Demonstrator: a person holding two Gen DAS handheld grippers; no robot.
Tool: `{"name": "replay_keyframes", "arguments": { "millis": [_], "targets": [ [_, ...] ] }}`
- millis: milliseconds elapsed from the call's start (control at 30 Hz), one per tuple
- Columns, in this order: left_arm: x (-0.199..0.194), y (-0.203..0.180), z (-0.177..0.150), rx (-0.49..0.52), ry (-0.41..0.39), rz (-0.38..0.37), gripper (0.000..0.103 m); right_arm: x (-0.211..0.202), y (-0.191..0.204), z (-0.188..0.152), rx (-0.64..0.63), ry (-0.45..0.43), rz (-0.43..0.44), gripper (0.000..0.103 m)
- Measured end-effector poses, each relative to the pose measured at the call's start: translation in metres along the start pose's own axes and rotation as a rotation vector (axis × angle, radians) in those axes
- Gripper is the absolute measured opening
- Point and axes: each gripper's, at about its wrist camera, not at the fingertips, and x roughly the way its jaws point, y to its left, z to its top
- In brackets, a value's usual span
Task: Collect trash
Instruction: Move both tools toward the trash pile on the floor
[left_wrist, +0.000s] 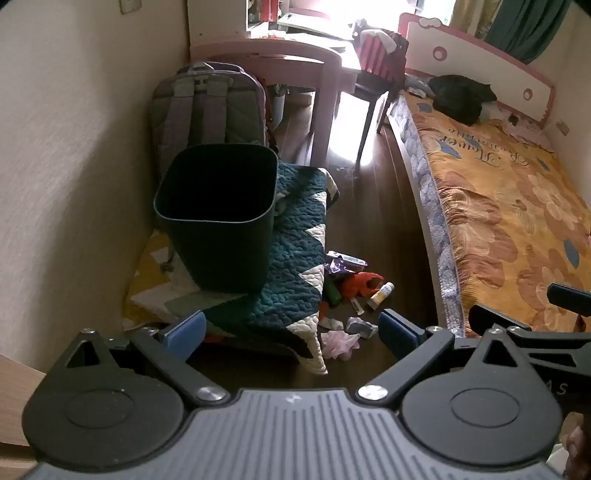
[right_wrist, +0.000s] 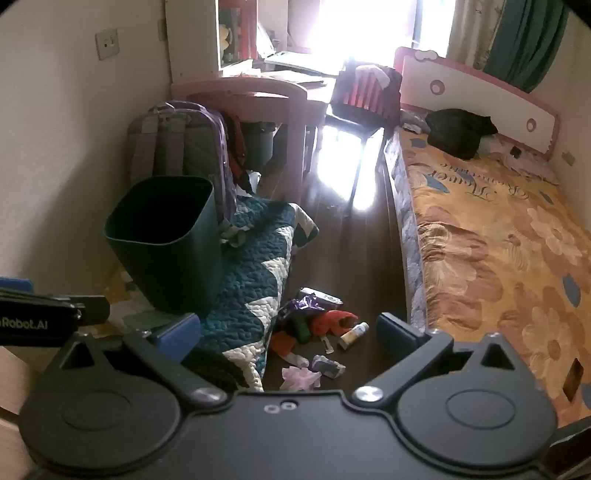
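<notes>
A dark green trash bin (left_wrist: 218, 214) stands on a quilt by the left wall; it also shows in the right wrist view (right_wrist: 166, 243). A heap of trash lies on the dark floor between quilt and bed: a purple wrapper (left_wrist: 341, 264), a red wrapper (left_wrist: 364, 282), a small white bottle (left_wrist: 382, 291), a pink tissue (left_wrist: 340, 343) and a grey crumpled piece (left_wrist: 360, 326). The same heap shows in the right wrist view, with the red wrapper (right_wrist: 332, 319) and bottle (right_wrist: 352, 334). My left gripper (left_wrist: 291, 332) is open and empty, above and short of the heap. My right gripper (right_wrist: 288, 334) is open and empty too.
A teal and white quilt (left_wrist: 295, 266) lies on the floor under the bin. A grey backpack (left_wrist: 210, 107) leans behind the bin. A bed with an orange flowered cover (left_wrist: 509, 206) fills the right side. A pink desk (left_wrist: 280, 59) and a chair (left_wrist: 380, 62) stand at the back.
</notes>
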Motion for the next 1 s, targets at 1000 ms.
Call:
{"name": "replay_keyframes", "arguments": {
  "millis": [1000],
  "targets": [
    [-0.001,-0.032,0.005,-0.048,-0.010,-0.001,0.100,-0.019,-0.027,-0.005,-0.008,-0.055,0.066,0.102]
  ]
}}
